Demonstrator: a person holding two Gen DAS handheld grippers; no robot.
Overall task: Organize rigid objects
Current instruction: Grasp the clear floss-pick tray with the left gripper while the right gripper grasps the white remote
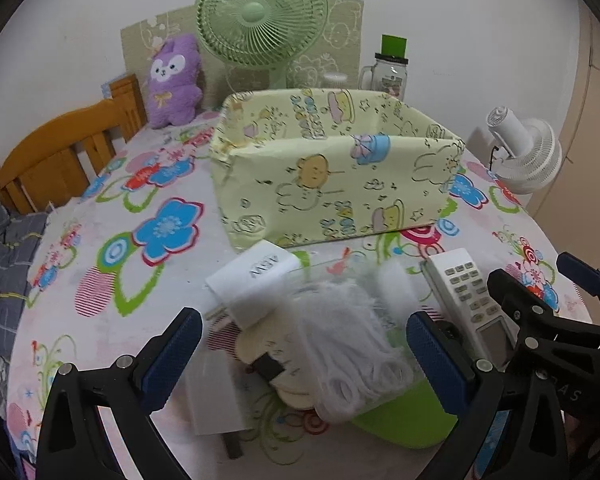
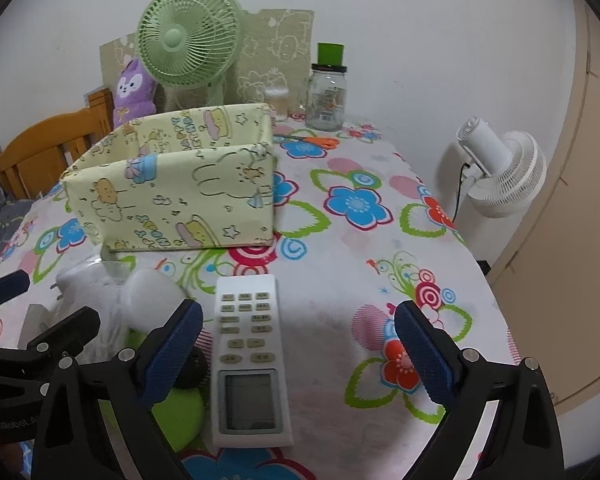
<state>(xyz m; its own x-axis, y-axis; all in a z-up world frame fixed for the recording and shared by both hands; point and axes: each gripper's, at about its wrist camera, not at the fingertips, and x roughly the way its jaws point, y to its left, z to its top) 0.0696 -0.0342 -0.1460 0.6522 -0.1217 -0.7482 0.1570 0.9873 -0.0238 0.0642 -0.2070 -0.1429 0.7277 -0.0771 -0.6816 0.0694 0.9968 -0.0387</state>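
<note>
The white remote control (image 2: 249, 360) lay flat near the front edge of the surface (image 2: 380, 264), pale buttons above a grey screen, between the spread right tongs (image 2: 298, 350) but untouched. Just left of it, under the spread, empty left tongs (image 1: 304, 350), sat a white charger block (image 1: 252, 280), a clear bag of coiled white cable (image 1: 340, 344) and a green disc (image 1: 408, 416), partly hidden and blurred. The yellow cartoon-print box (image 1: 332, 184) stood open behind them, mid-surface.
</note>
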